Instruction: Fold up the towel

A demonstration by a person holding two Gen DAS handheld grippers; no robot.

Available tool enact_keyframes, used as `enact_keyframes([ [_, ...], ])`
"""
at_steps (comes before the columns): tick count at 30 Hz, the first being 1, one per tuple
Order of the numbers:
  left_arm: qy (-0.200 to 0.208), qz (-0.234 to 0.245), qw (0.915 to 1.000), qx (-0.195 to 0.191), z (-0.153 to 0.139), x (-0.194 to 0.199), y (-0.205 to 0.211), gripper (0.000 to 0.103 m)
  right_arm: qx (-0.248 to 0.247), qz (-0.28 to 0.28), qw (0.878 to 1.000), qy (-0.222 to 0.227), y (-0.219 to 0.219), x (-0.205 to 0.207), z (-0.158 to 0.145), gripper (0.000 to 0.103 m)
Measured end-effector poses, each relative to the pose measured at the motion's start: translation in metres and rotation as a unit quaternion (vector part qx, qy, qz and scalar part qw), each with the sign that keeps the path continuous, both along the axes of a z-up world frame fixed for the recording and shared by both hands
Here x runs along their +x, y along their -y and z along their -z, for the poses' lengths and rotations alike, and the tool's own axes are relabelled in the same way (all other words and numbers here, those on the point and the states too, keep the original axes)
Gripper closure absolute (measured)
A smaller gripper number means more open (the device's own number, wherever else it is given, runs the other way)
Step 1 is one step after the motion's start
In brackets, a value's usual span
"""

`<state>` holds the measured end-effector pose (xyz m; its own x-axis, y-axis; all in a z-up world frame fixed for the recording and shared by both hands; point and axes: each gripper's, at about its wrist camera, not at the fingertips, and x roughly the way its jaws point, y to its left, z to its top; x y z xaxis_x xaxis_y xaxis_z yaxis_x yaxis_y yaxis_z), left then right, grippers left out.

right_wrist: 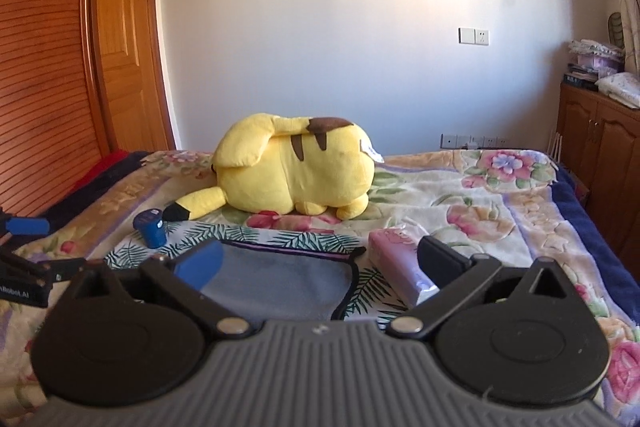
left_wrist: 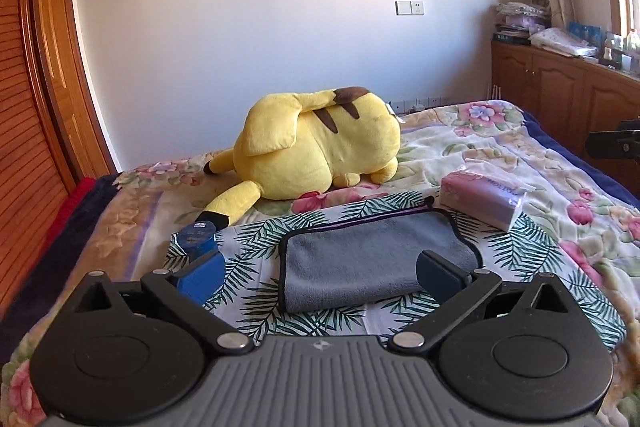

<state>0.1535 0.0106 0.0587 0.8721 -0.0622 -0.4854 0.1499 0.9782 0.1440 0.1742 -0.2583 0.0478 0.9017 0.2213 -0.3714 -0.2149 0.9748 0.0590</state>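
Observation:
A grey towel (left_wrist: 360,259) with dark trim lies folded on a leaf-print cloth (left_wrist: 256,291) on the bed. It also shows in the right wrist view (right_wrist: 280,279). My left gripper (left_wrist: 320,275) is open and empty, its blue pads either side of the towel's near part, held above it. My right gripper (right_wrist: 320,267) is open and empty, above the towel's near right side. The left gripper also shows at the left edge of the right wrist view (right_wrist: 24,255).
A yellow plush toy (left_wrist: 320,143) lies beyond the towel. A blue cylindrical container (left_wrist: 198,237) stands at the cloth's left corner. A pink tissue pack (left_wrist: 484,201) lies to the right. A wooden wardrobe (left_wrist: 36,107) stands left, cabinets (left_wrist: 560,95) right.

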Motion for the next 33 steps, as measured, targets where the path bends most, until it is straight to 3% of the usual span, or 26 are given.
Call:
enact_keyframes([
  [12, 0.016, 0.001, 0.9998, -0.014, -0.013, -0.040, 0.010, 0.000, -0.003, -0.001, 1.000, 0.014, -0.002, -0.036, -0.008, 0.000],
  [33, 0.006, -0.009, 0.9998, -0.017, 0.017, -0.100, 0.014, 0.000, 0.002, -0.004, 1.000, 0.001, -0.020, -0.083, 0.023, 0.000],
])
